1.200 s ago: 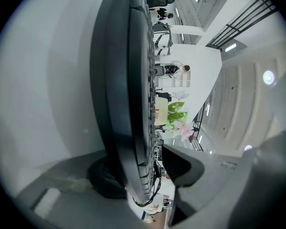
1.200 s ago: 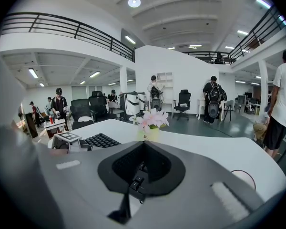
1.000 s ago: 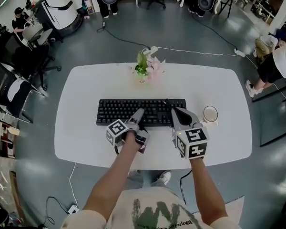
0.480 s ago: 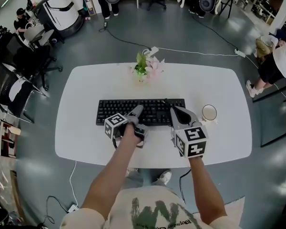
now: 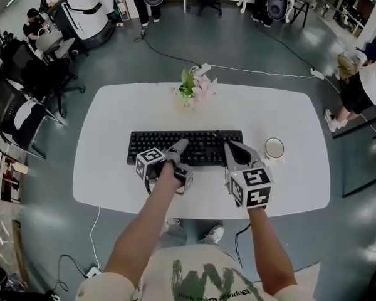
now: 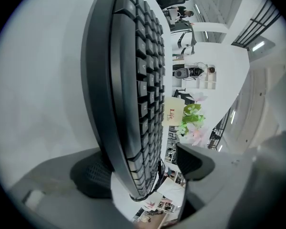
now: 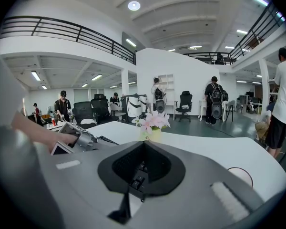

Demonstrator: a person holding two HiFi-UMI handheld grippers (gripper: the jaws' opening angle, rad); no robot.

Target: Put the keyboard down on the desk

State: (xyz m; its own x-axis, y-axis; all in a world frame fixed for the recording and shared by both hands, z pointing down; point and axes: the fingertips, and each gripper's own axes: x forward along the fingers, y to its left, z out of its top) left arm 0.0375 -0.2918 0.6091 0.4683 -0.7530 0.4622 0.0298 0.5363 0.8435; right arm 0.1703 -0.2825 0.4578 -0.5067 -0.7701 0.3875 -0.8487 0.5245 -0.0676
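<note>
White counter [image 5: 113,118] carries the keyboard [image 5: 150,148], lying flat. The left gripper [image 5: 179,145] has just been opening wide, the keyboard edge loose between its jaws; the right gripper [image 5: 229,147] pinches the edge. Placement seems nearly finished.

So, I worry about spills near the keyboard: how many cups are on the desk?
1: a white cup stands on the desk, just off the right end of the keyboard. None seems hidden.
</note>
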